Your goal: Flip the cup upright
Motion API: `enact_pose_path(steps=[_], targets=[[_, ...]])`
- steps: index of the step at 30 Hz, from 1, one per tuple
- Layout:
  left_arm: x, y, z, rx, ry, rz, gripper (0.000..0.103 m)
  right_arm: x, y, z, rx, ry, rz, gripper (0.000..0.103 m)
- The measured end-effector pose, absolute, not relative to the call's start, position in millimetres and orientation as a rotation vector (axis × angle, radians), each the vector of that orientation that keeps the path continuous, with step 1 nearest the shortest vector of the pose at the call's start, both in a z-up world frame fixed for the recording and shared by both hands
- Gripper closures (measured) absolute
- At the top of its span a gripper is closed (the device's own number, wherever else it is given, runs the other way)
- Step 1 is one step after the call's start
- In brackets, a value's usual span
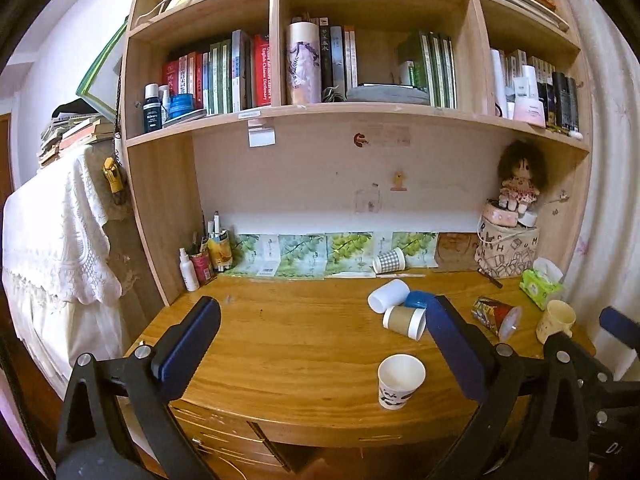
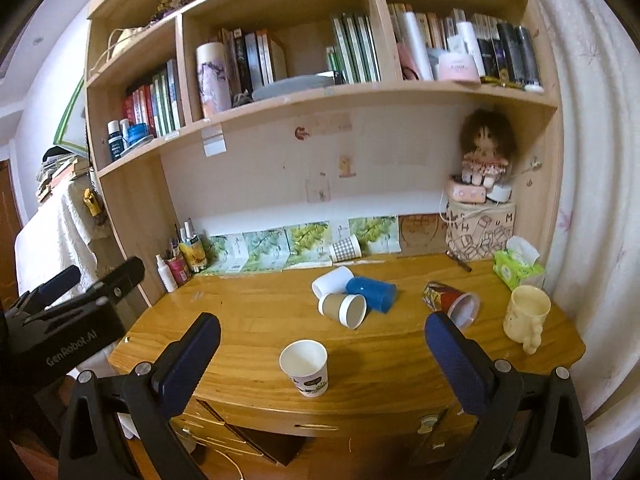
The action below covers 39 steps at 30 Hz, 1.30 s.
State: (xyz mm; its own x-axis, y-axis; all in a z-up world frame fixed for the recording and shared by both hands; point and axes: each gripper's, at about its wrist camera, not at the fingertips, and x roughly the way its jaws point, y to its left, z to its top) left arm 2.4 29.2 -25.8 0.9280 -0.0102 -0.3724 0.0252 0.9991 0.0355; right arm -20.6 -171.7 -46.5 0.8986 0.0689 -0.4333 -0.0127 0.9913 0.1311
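A white paper cup [image 1: 400, 380] [image 2: 305, 366] stands upright near the desk's front edge. Behind it, several cups lie on their sides: a brown paper cup [image 1: 405, 321] [image 2: 343, 309], a white cup [image 1: 388, 295] [image 2: 331, 281], a blue cup [image 1: 416, 299] [image 2: 372, 293], a red patterned cup [image 1: 496, 314] [image 2: 452, 300] and a checkered cup [image 1: 389, 260] [image 2: 346, 248] at the back. My left gripper [image 1: 320, 344] is open and empty in front of the desk. My right gripper [image 2: 320, 354] is open and empty, with the upright cup between its fingers in view but farther off.
A cream mug [image 1: 554, 320] [image 2: 525, 316] stands upright at the desk's right. A green tissue pack [image 2: 516, 266], a patterned box with a doll [image 2: 480, 232] and bottles and pens [image 2: 180, 256] line the back. Shelves of books hang above the wooden desk [image 2: 240, 320].
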Motion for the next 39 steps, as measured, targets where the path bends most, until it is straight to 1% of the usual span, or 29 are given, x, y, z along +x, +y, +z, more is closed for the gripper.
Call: enact_pose_path(steps=[16, 39], targets=[[-7, 18, -23, 0.057, 0.349, -0.049, 0.000, -31, -174, -44, 0.110, 0.431, -0.006, 0.000], [0, 21, -24, 0.036, 0.357, -0.062, 0.000, -14, -158, -50, 0.064, 0.506, 0.055, 0.000]])
